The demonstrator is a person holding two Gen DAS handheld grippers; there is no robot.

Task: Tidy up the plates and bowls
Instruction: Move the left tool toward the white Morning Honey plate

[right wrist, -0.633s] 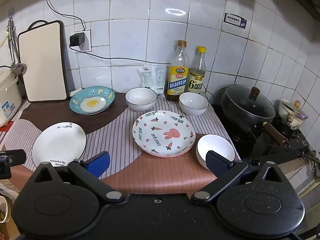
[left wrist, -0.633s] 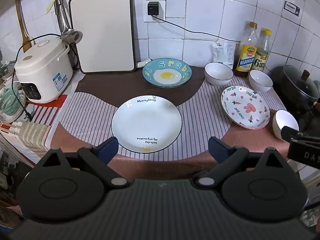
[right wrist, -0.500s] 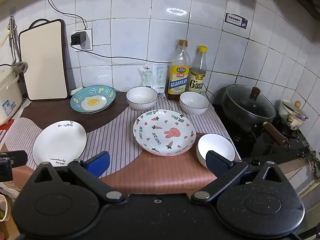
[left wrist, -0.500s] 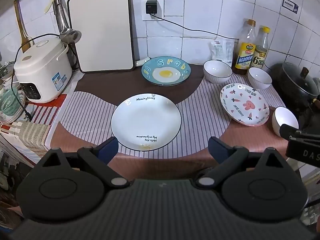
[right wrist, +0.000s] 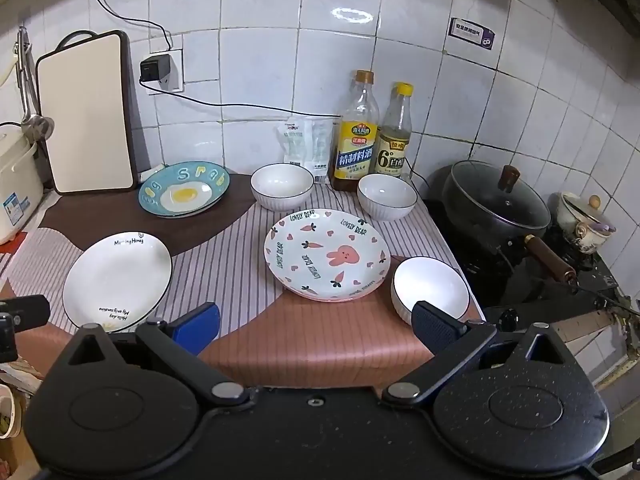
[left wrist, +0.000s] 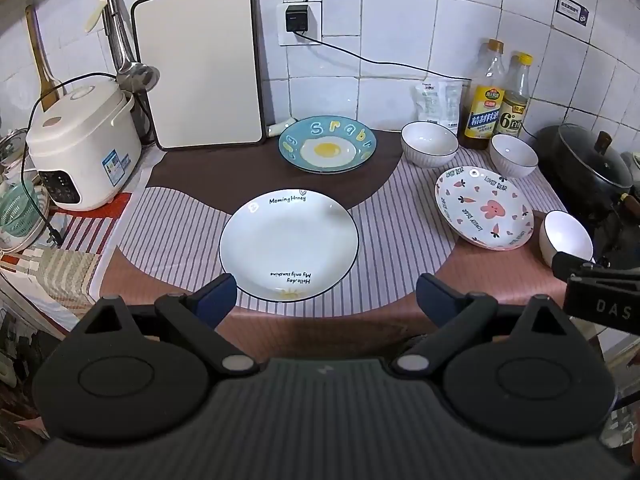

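Observation:
A white plate with black lettering [left wrist: 288, 246] [right wrist: 117, 276] lies on the striped mat, just beyond my open left gripper [left wrist: 326, 300]. A blue plate with a fried-egg picture [left wrist: 327, 144] [right wrist: 184, 194] sits near the wall. To the right lies a pink rabbit plate [left wrist: 484, 214] [right wrist: 327, 255]. Three white bowls stand around it: one [left wrist: 429, 145] [right wrist: 282, 186] by the bottles, one [left wrist: 513, 156] [right wrist: 386, 195] behind the rabbit plate, one [left wrist: 566, 236] [right wrist: 430, 290] at the counter's front right. My right gripper [right wrist: 316, 326] hangs open before the counter edge, empty, its right finger just in front of that bowl.
A white rice cooker [left wrist: 80, 144] and an upright cutting board [left wrist: 200, 64] stand at the left. Two sauce bottles [right wrist: 374, 132] stand against the tiled wall. A lidded black pan [right wrist: 496, 200] sits on the stove at the right. A cable runs from the wall socket [left wrist: 298, 20].
Both grippers have drawn back and risen slightly, so the plates and bowls look a little smaller. Nothing on the counter has moved.

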